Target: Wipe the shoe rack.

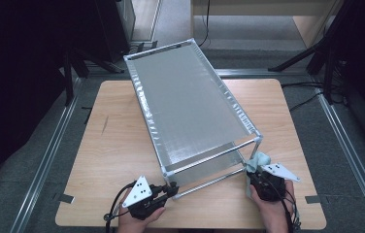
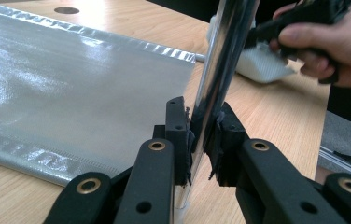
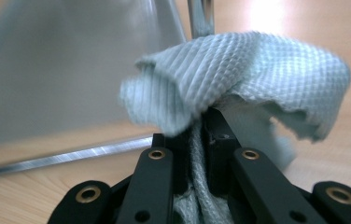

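The pale green waffle-weave cloth (image 3: 253, 74), bunched just ahead of the right claw (image 1: 257, 175) that pinches it, should be rubbed firmly along the silver metal-tube rack (image 1: 190, 97) post beside it while the left claw (image 2: 203, 140), clamped narrow on the near corner post, steadies the frame on the wooden desk (image 1: 112, 145).

The right hand-held gripper (image 3: 200, 135) pinches a pale blue-green waffle cloth (image 3: 253, 79), bunched toward twelve o'clock. A chrome tube (image 3: 71, 158) lies at nine o'clock over the wooden counter (image 3: 332, 158).
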`<control>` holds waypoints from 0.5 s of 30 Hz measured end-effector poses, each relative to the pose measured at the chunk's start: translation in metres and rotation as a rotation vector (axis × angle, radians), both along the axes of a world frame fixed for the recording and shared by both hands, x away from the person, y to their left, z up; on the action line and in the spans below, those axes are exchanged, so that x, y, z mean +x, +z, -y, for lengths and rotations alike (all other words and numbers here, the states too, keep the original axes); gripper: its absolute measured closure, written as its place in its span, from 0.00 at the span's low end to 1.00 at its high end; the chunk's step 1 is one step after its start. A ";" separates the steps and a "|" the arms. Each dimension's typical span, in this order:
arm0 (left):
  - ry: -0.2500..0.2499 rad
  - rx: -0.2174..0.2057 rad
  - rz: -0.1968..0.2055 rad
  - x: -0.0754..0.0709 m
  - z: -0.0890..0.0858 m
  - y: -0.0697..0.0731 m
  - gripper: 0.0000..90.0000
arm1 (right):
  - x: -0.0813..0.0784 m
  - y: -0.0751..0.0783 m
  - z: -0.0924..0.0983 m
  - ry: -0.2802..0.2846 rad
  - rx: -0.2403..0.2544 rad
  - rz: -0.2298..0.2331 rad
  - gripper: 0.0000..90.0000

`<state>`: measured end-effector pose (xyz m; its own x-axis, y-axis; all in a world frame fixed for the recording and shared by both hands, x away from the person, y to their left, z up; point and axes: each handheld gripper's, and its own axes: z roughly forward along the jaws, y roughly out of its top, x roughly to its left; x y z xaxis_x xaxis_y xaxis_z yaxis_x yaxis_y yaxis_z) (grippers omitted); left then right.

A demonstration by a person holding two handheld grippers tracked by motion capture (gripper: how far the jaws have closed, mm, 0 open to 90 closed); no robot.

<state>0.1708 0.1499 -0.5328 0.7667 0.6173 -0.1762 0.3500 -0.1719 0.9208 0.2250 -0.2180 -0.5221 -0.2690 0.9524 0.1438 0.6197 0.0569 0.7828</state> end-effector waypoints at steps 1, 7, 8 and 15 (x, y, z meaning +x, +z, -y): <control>0.000 0.002 0.001 0.000 0.000 0.000 0.89 | -0.001 0.006 0.000 -0.004 0.010 0.018 0.92; 0.002 0.000 0.000 0.000 0.000 0.000 0.89 | -0.015 0.060 -0.004 0.011 0.066 0.201 0.92; 0.002 0.000 0.000 0.000 0.000 0.000 0.89 | -0.018 0.066 -0.005 0.016 0.072 0.230 0.92; 0.001 0.003 0.001 0.000 0.000 0.000 0.89 | -0.015 0.057 -0.009 0.029 0.059 0.234 0.91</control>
<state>0.1706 0.1498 -0.5327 0.7660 0.6189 -0.1734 0.3490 -0.1739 0.9208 0.2105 -0.2087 -0.4655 -0.3282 0.9357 0.1292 0.4194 0.0218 0.9075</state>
